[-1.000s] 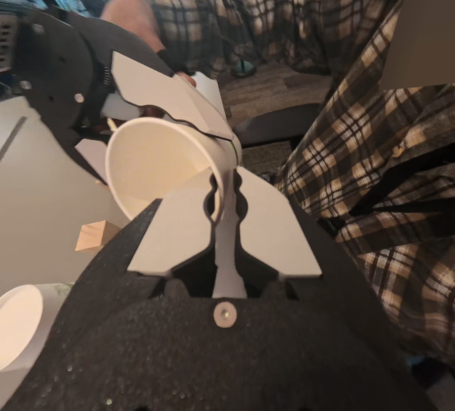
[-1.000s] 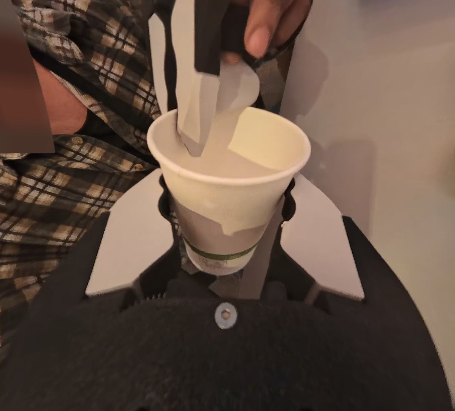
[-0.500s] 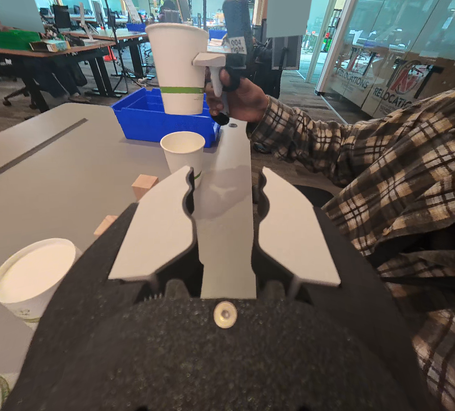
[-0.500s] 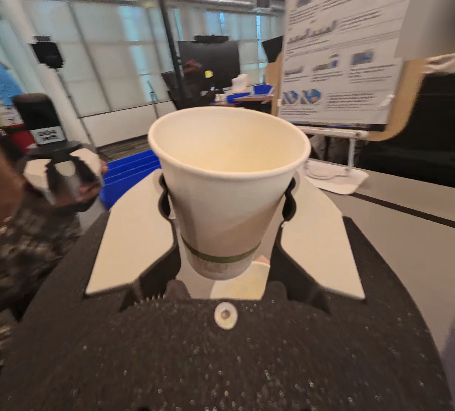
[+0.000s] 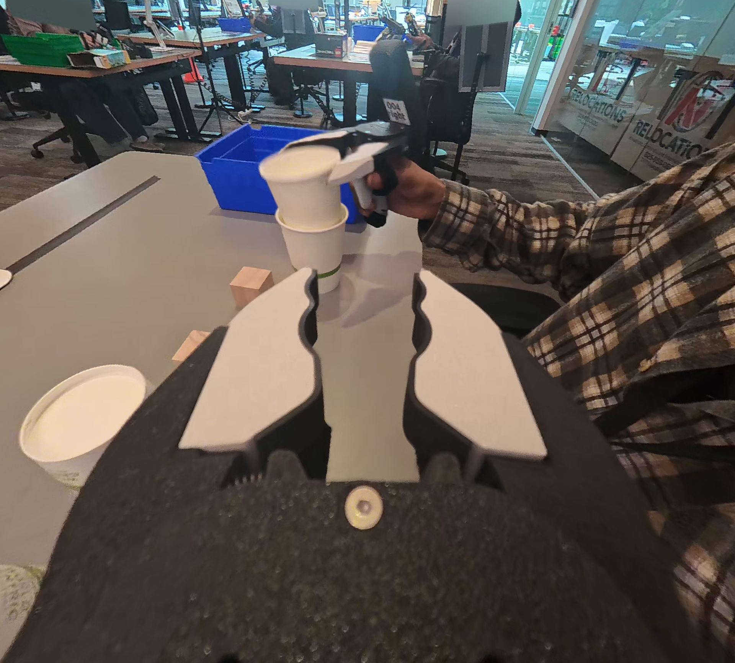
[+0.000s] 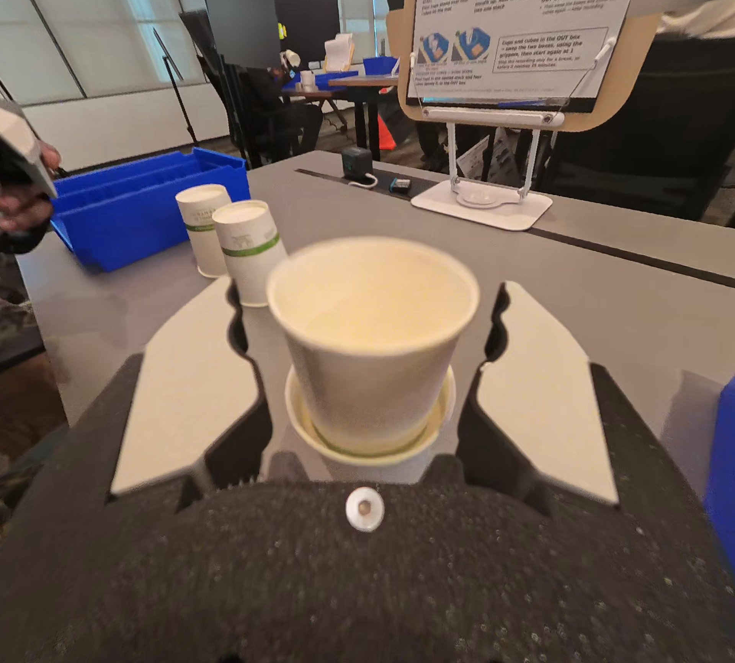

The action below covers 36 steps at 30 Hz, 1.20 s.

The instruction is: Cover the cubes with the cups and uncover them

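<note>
In the right wrist view my right gripper point(image 6: 370, 286) is open, its fingers standing clear on both sides of a white paper cup point(image 6: 374, 346). That cup sits upright inside another upright cup point(image 6: 370, 445) on the grey table point(image 6: 576, 326). The left wrist view shows the same nested pair point(image 5: 310, 222) with the right gripper point(image 5: 342, 155) at its rim. My left gripper point(image 5: 364, 278) is open and empty, nearer than the pair. Two wooden cubes point(image 5: 250, 284) point(image 5: 191, 344) lie uncovered to its left. An upside-down cup point(image 5: 79, 421) stands at the lower left.
Two upside-down cups point(image 6: 203, 222) point(image 6: 250, 246) stand beside a blue bin point(image 6: 151, 206) at the left. Another blue bin point(image 6: 722, 445) is at the right edge. A document stand point(image 6: 485, 202) is at the far side. A person's plaid sleeve point(image 5: 557, 246) reaches over the table edge.
The left gripper let go of the cup's rim and drew back open. The right gripper turned the cup upright, lowered it into the cup on the table and opened.
</note>
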Each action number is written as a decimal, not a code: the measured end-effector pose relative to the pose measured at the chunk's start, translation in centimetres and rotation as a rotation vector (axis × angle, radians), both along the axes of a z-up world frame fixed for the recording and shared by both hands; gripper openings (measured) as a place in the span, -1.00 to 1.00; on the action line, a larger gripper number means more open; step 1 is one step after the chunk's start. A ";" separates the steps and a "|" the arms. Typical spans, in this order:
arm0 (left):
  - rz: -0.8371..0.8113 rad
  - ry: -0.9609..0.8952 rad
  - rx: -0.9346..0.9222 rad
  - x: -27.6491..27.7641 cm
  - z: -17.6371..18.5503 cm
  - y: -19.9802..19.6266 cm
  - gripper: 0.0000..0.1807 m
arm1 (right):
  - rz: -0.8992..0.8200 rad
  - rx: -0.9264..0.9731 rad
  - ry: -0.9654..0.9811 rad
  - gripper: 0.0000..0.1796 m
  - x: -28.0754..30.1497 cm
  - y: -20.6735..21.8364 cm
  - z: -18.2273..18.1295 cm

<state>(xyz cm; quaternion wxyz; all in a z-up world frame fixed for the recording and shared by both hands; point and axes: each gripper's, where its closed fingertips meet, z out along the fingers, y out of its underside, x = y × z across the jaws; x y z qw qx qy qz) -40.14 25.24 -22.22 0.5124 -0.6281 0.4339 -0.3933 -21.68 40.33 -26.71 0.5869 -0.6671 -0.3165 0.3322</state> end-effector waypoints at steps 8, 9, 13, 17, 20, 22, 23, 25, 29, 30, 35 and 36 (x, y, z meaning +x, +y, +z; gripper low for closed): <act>0.284 0.200 0.011 -4.1 -2.1 4.7 -0.22 | 0.002 0.047 -0.083 0.62 1.8 -2.4 0.6; 0.332 0.265 0.021 -4.9 -2.5 5.7 -0.16 | 0.013 0.056 -0.081 0.60 1.9 -3.0 0.9; 0.420 0.608 -0.009 -7.5 -5.0 9.5 0.11 | 0.091 0.054 -0.081 0.51 1.5 -5.5 0.9; 0.352 0.906 -0.087 -7.7 -7.4 11.8 0.26 | 0.148 0.023 -0.095 0.45 1.1 -7.2 -0.5; 0.277 1.050 -0.154 -7.3 -9.1 13.0 0.27 | 0.180 0.001 -0.110 0.41 0.9 -8.1 -1.7; 0.242 1.112 -0.215 -7.2 -10.2 13.5 0.28 | 0.192 -0.008 -0.122 0.38 1.1 -8.6 -2.1; 0.231 1.132 -0.248 -7.2 -10.7 13.8 0.28 | 0.195 -0.011 -0.126 0.38 1.2 -8.8 -2.3; 0.223 1.162 -0.299 -7.4 -11.6 14.5 0.28 | 0.208 -0.014 -0.125 0.35 1.4 -9.2 -2.4; 0.227 1.187 -0.392 -8.0 -13.3 15.2 0.27 | 0.225 -0.018 -0.130 0.32 1.7 -9.8 -2.7; 0.221 1.187 -0.417 -8.1 -13.7 15.2 0.25 | 0.225 -0.020 -0.132 0.32 1.8 -9.9 -2.9; 0.178 1.188 -0.497 -8.2 -14.8 14.5 -0.02 | 0.232 -0.039 -0.127 0.27 1.6 -9.9 -3.6; 0.176 1.180 -0.504 -8.2 -14.7 14.3 -0.03 | 0.234 -0.043 -0.122 0.26 1.6 -9.9 -3.6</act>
